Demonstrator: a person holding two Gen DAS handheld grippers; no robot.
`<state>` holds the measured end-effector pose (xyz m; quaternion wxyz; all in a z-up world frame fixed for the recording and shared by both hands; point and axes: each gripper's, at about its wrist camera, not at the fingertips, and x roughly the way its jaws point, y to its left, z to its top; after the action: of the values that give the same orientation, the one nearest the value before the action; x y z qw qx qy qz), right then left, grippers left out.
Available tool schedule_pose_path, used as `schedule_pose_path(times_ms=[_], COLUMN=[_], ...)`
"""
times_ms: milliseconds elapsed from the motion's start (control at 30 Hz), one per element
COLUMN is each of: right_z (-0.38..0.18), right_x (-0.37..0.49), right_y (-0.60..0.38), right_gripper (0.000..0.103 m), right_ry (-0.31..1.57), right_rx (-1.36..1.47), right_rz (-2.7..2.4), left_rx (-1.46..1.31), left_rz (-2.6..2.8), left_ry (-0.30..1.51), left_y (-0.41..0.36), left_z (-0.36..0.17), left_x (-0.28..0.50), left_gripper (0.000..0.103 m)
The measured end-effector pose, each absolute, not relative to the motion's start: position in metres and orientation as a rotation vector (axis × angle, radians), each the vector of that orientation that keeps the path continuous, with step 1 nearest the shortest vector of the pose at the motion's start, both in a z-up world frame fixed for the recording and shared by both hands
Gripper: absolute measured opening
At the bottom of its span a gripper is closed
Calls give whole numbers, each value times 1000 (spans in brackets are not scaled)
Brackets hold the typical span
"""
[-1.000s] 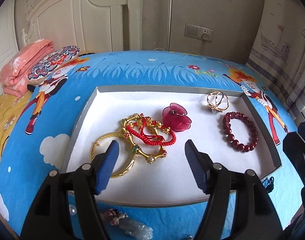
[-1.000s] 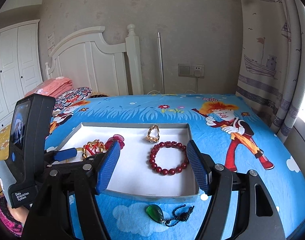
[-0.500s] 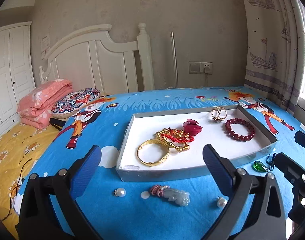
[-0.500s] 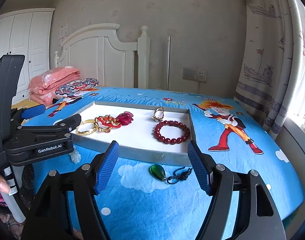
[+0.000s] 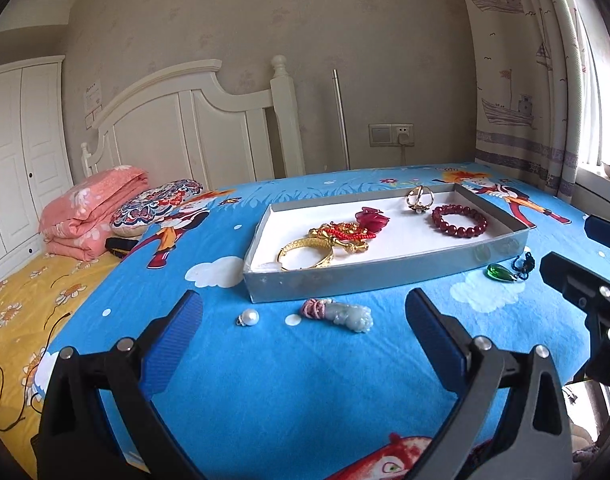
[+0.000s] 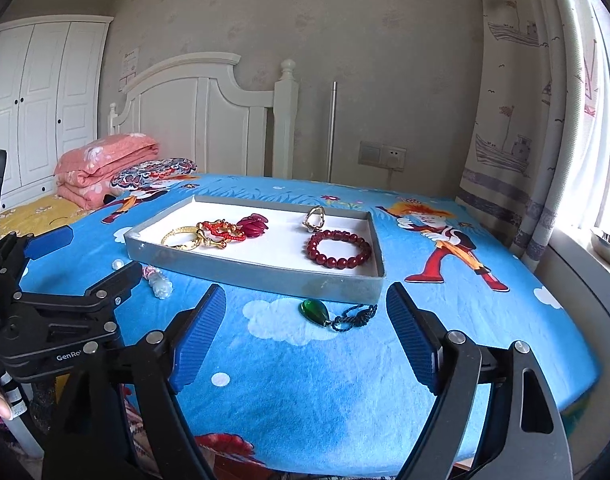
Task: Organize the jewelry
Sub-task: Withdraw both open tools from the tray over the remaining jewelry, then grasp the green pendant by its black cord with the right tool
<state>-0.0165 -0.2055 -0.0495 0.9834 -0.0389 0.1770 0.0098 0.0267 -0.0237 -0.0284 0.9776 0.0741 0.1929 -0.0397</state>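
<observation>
Only the left wrist view showed the white pearl bead [image 5: 249, 316] clearly, at 7 o'clock from the shallow grey tray [image 5: 369, 274] of jewelry on the blue cartoon bedspread [image 5: 305, 376]. The left gripper [image 5: 303, 320] and right gripper [image 6: 306, 312] hovered with jaws wide, holding nothing.

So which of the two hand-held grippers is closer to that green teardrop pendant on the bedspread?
Right. The right hand-held gripper frames the green pendant, which lies just ahead of its open fingers. The left hand-held gripper sits off to the pendant's left, facing the pale jade charm instead.
</observation>
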Motion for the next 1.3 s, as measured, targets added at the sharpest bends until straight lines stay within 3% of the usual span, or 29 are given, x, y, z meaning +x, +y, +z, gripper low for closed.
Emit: schedule_pose_path(times_ms=[900, 1300], right_z=[-79, -83], right_x=[16, 53], right_y=[-244, -255], right_gripper=[80, 54], right_ry=[455, 501], right_rx=[32, 86], right_rz=[-68, -103], left_rx=[82, 68], left_rz=[-72, -44], left_ry=[511, 527], left_y=[-10, -4], left_z=[-54, -59], left_x=[48, 57], left_gripper=[98, 98])
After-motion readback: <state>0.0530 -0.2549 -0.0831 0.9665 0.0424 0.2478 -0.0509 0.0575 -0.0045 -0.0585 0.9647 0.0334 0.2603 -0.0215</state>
